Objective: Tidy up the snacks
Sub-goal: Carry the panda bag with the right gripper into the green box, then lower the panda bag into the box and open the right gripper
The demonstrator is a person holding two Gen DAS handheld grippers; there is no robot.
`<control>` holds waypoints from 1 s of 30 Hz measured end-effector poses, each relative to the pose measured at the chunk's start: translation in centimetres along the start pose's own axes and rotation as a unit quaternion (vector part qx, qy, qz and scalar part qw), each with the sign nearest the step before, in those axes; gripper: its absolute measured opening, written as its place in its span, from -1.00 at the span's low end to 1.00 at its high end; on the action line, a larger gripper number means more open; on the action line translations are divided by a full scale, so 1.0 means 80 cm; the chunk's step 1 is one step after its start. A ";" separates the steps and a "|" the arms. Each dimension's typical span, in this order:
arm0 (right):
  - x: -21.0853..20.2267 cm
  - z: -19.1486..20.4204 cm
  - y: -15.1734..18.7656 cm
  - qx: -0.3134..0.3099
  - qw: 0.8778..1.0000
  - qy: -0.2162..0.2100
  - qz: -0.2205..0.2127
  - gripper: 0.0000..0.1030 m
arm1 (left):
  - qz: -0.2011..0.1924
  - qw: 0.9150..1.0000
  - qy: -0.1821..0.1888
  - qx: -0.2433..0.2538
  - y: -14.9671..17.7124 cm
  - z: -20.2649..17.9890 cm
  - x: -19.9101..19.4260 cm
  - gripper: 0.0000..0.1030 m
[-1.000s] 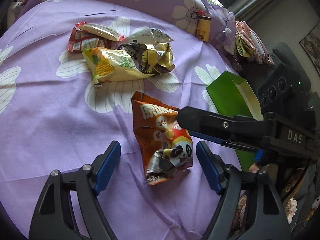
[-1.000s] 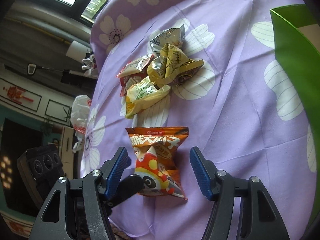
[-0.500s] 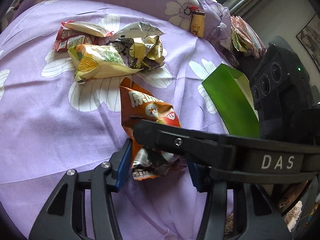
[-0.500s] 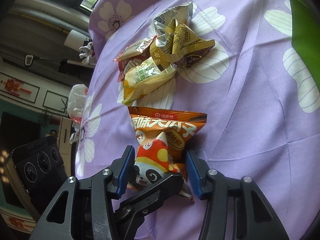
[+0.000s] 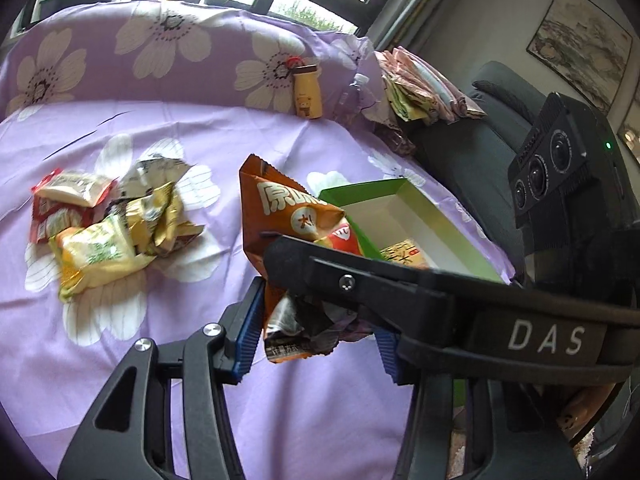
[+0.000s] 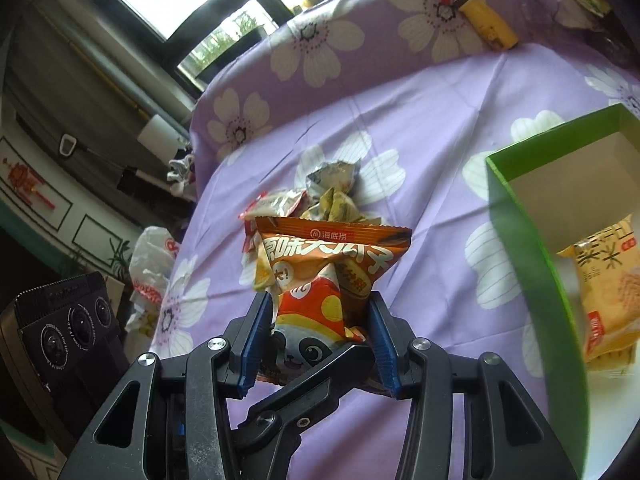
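Orange bag [image 6: 320,276] sits at frame centre, lifted clear of the purple cloth [image 5: 100,360], pinched from both sides by the left gripper [image 5: 316,332] and right gripper [image 6: 316,336]. Crinkled foil could slip or tear if the two pull apart, dropping it short of the green box [image 6: 516,216] at right. A second ago it lay flat, jaws wide; they have since closed on it.

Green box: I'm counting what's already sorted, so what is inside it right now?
Inside the green box lies one yellow snack packet on the white bottom. The near wall and the picture's edge hide part of the inside, so more may be there.
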State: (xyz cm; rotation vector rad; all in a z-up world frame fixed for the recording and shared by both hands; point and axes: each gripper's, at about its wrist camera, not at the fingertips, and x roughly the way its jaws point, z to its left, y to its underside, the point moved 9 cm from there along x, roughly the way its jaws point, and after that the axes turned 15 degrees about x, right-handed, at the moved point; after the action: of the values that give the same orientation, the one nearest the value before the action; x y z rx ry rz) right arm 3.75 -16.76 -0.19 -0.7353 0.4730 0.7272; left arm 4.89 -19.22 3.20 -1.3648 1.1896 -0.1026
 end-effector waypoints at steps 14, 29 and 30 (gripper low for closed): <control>-0.109 -0.114 -0.069 0.117 0.985 0.001 -0.123 -0.09 | 0.023 0.993 0.072 0.088 -0.052 -0.121 0.088 -0.05; -0.125 -0.195 -0.081 0.216 0.965 0.036 -0.144 -0.11 | 0.066 0.989 0.102 0.083 -0.039 -0.159 0.141 -0.02; -0.125 -0.196 -0.081 0.219 0.964 0.037 -0.143 -0.11 | 0.068 0.989 0.104 0.081 -0.040 -0.159 0.142 -0.01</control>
State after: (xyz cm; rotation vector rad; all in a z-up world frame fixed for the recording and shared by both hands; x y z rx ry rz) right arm -0.28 -35.99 -1.56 -0.4013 0.5576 0.3064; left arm 3.19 -36.43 2.03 -1.1489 1.4135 -0.2439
